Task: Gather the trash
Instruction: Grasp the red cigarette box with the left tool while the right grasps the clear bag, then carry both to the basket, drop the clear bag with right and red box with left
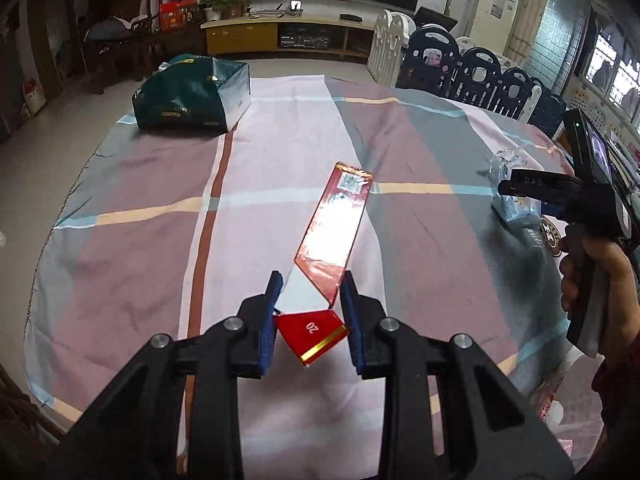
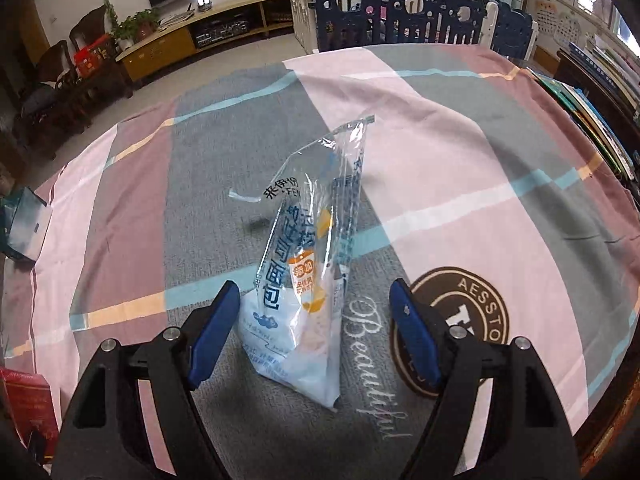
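Note:
A long red carton (image 1: pixel 332 224), opened flat and glossy, slants up from the striped tablecloth (image 1: pixel 140 200). My left gripper (image 1: pixel 311 280) is shut on its near end, the blue pads squeezing the folded red flap. At the right of the left wrist view a hand holds my right gripper (image 1: pixel 505 189) over a clear plastic bread bag (image 1: pixel 508 164). In the right wrist view that bag (image 2: pixel 304 248), printed in blue and orange, stands between the spread fingers of my right gripper (image 2: pixel 314 285). The left pad is close to the bag and the right pad is well apart.
A dark green paper gift bag (image 1: pixel 192 96) lies at the table's far left corner, its edge also in the right wrist view (image 2: pixel 24 224). The red carton (image 2: pixel 28 404) shows at the lower left there. Blue and white playpen panels (image 2: pixel 400 12) stand behind the table.

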`<state>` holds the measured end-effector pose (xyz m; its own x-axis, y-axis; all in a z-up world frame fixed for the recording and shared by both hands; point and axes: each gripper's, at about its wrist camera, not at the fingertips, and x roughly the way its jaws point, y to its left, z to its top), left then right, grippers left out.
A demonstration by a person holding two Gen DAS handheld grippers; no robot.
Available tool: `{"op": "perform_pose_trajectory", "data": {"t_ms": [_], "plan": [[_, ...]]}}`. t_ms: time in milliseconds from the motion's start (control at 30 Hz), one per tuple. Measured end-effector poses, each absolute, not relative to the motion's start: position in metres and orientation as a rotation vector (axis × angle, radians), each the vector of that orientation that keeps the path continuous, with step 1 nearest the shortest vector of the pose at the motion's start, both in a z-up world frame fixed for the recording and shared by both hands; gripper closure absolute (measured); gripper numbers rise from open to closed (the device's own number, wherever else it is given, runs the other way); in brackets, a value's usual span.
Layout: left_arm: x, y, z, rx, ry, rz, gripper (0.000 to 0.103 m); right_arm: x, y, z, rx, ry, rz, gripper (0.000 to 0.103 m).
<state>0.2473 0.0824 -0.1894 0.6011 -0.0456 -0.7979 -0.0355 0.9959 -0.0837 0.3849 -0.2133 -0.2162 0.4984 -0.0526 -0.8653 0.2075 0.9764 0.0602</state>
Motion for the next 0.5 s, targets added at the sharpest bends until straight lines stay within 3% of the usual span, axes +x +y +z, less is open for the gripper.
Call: {"op": "perform_pose_trajectory", "data": {"t_ms": [33,67,100,167,267,500], "plan": [[0.247,0.082,-0.19,-0.096,0.933,-0.009,0.073,0.384,-0.208,-0.216,0.143,1.032,-0.144,0.045],[0.247,0.082,-0.191,-0.097,0.938,-0.006,0.073,0.383,-0.203,-0.216,0.129,1.038,-0.114,0.064],[0.248,0.083,-0.193,-0.099,0.941,-0.004,0.073,0.38,-0.197,-0.216,0.121,1.042,-0.093,0.074],[0.248,0.083,-0.194,-0.107,0.947,-0.001,0.073,0.373,-0.185,-0.215,0.072,1.045,-0.065,0.084],[0.249,0.085,-0.196,-0.108,0.951,0.011,0.073,0.351,-0.171,-0.212,0.033,1.04,-0.014,0.09],[0.251,0.084,-0.197,-0.088,0.953,0.035,0.073,0.269,-0.173,-0.175,0.243,0.975,0.122,0.091]]}}
